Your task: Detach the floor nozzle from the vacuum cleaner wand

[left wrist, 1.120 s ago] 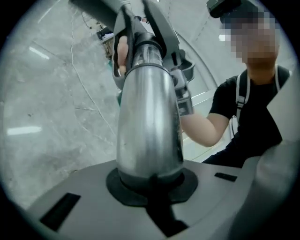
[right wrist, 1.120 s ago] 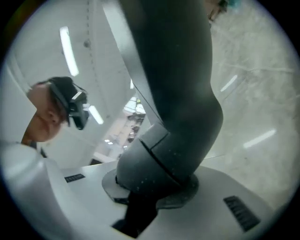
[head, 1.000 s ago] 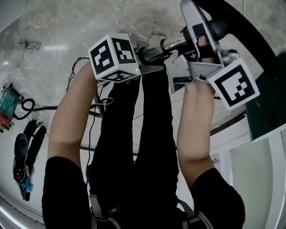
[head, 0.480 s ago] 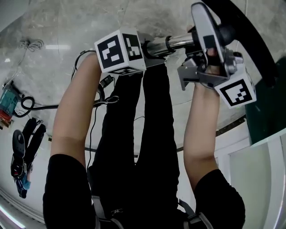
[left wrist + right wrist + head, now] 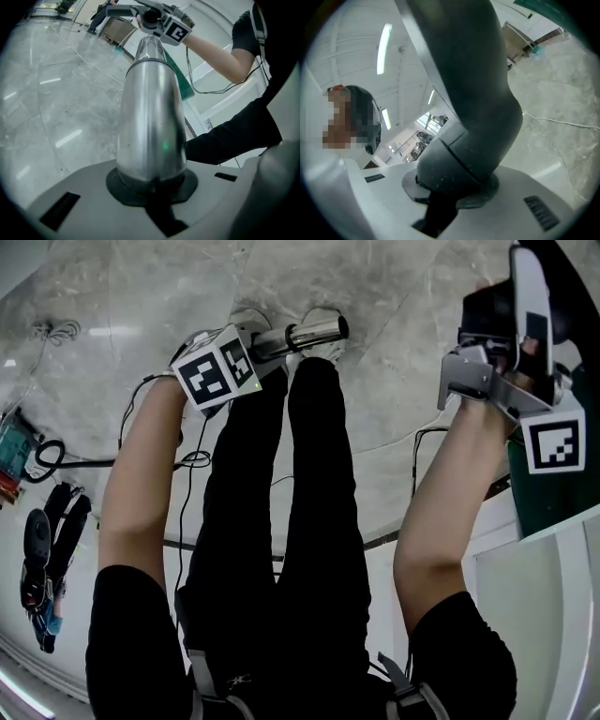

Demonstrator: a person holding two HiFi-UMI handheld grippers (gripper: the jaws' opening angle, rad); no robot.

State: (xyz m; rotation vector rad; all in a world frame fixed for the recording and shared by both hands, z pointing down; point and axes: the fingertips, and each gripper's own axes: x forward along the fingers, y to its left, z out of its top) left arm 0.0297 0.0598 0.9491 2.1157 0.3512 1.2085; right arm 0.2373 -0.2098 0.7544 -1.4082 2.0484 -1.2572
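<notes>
**Wand and floor nozzle held apart, one in each hand-held gripper**

The left hand-held gripper (image 5: 265, 345) is closed narrowly on the shiny metal wand (image 5: 314, 332). The wand sticks out from its jaws toward the right of the head view, over the person's black-clad legs (image 5: 309, 521) and the grey marble floor (image 5: 141, 296). In the left gripper view the tube runs straight out from between the two jaws, seated in the dark collar at their base, and its far end is bare.

The floor nozzle (image 5: 530, 306) is off the wand and well apart from it, up at the right edge of the head view. The right hand-held gripper (image 5: 487, 320) holds it there. In the right gripper view the jaws are closed on the nozzle's dark, bent neck, which fills the space between them. The rest of the nozzle runs up past the top of the picture.
</notes>
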